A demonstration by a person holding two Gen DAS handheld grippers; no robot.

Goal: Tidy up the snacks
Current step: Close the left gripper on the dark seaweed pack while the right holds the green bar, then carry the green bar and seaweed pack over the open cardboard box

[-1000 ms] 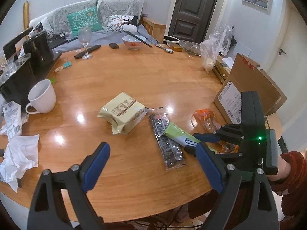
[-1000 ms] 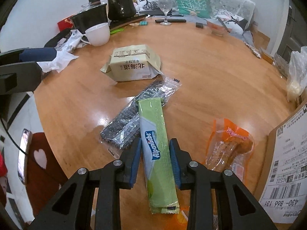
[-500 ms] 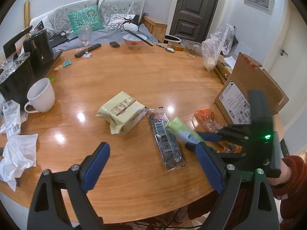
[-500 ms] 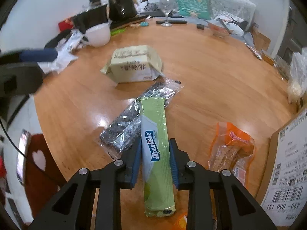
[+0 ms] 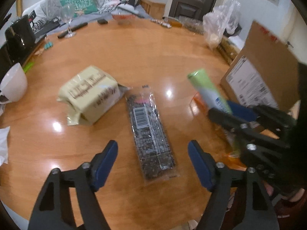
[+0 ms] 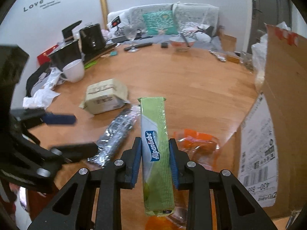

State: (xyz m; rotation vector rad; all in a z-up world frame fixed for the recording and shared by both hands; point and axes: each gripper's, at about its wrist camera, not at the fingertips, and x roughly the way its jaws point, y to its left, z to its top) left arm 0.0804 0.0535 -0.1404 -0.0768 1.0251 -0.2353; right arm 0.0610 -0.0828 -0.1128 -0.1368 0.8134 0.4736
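On the round desk point(image 5: 134, 44) we have an open carton point(image 6: 284, 88) at the right edge, likely where the snacks go. The cream pack point(image 5: 92, 94) lies left of centre: puffy, soft, probably light, best taken across its narrow sides. Beside it lies the dark bar point(image 5: 149, 130) in clear film, long, flat, slippery and probably brittle, so we take it mid-length across its width. Our left gripper point(image 5: 153, 157) hangs over it, jaws closing but not touching. Our right gripper point(image 6: 155, 155) has its jaws clamped on the green stick point(image 6: 155, 134), held off the desk near the carton; it looks stiff and light.
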